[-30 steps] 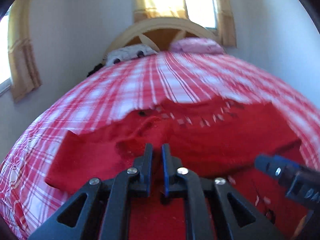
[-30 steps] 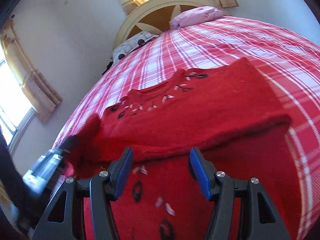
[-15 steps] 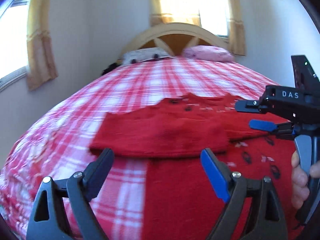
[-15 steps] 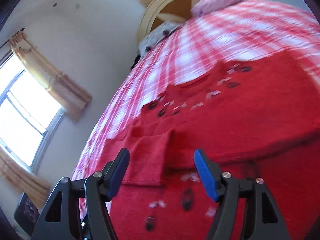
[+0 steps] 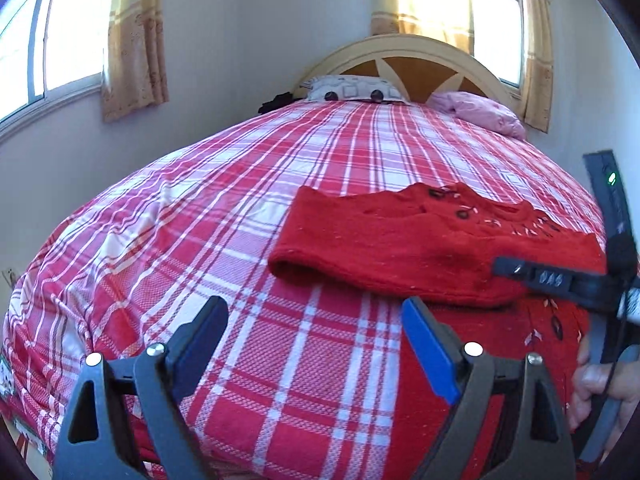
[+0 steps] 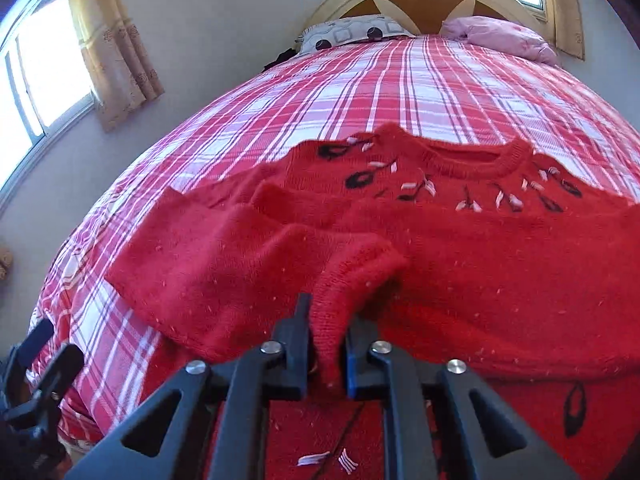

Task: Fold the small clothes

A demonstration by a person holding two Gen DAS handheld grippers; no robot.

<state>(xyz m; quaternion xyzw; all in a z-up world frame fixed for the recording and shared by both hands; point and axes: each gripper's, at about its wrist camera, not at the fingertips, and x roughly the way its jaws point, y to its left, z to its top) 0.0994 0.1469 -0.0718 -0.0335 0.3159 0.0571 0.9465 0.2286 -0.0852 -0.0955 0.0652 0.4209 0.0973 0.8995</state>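
A red knit sweater (image 6: 500, 248) with black and white embroidery lies flat on the plaid bed, its neck towards the headboard. Both sleeves are folded in across the body. My right gripper (image 6: 326, 340) is shut on the cuff of the left sleeve (image 6: 352, 276), pinching it up into a small ridge. In the left wrist view the sweater (image 5: 392, 248) lies ahead and to the right. My left gripper (image 5: 316, 344) is open and empty, above the bedspread just left of the sweater's lower body. The right gripper (image 5: 560, 280) shows at the right edge, held by a hand.
The red and white plaid bedspread (image 5: 240, 240) covers the whole bed. A patterned pillow (image 6: 352, 34) and a pink pillow (image 6: 500, 36) lie by the arched headboard (image 5: 416, 60). Curtained windows stand on the left wall and behind the bed.
My left gripper has let go of the folded sleeve, opened and drawn back to the left. My right gripper has swung left and shut on the sleeve cuff.
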